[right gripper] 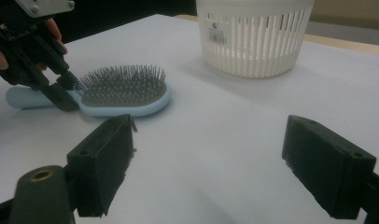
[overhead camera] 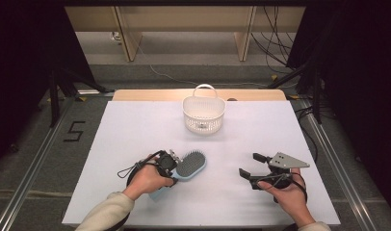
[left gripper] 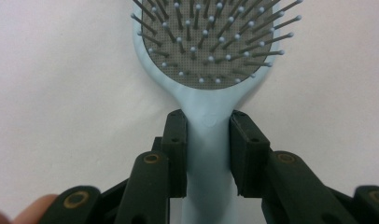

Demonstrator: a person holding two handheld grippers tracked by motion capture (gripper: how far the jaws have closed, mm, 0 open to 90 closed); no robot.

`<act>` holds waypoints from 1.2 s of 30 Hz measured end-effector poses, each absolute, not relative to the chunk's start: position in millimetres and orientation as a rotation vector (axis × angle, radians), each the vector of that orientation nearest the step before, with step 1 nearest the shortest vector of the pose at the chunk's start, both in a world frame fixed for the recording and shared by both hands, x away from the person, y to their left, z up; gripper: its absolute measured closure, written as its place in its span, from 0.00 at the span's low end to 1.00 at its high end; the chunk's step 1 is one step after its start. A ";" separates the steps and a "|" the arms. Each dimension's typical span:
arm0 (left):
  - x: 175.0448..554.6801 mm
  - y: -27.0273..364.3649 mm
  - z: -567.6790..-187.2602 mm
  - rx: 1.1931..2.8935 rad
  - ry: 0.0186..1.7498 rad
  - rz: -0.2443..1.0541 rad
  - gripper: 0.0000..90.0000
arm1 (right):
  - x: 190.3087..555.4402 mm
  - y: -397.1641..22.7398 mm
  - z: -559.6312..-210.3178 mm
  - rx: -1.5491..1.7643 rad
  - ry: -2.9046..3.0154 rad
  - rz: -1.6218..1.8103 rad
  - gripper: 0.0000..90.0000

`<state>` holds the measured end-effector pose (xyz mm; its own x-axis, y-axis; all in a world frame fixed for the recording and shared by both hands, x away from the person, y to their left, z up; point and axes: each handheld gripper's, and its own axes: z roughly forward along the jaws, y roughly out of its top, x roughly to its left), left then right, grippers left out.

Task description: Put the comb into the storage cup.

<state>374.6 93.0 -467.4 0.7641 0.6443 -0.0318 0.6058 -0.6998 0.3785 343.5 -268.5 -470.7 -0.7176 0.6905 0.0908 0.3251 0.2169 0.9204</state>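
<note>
1. Nearest the camera in the left gripper view, the left gripper (left gripper: 208, 140) stands at lower centre, its two black jaws clenched on the neck of the pale blue hairbrush (left gripper: 211, 88). Gripping the narrow neck keeps the pads clear of the bristles.
2. The hairbrush lies bristles-up on the white table (overhead camera: 136, 130), left of centre in the high view.
3. The right gripper (right gripper: 208, 158) waits at lower right in the high view, jaws released and wide apart, holding nothing.
4. The white slotted basket (overhead camera: 203, 115) stands upright at upper centre, well apart from the brush, likely its destination.
5. The handle end is cut off at the bottom of the left gripper view; the basket's interior is hard to make out.
</note>
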 end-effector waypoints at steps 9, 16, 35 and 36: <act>374.0 94.2 -467.7 2.590 0.934 0.149 0.78 | 343.1 -268.3 -470.5 0.945 2.159 1.500 0.19; 373.0 94.6 -467.4 2.580 0.926 0.173 0.78 | 342.8 -268.6 -470.0 0.944 2.157 1.501 0.19; 373.2 97.7 -460.6 2.464 0.851 0.271 0.78 | 342.4 -268.7 -469.6 0.942 2.152 1.507 0.19; 373.0 98.0 -460.2 2.450 0.852 0.280 0.78 | 342.3 -268.7 -469.5 0.941 2.152 1.507 0.19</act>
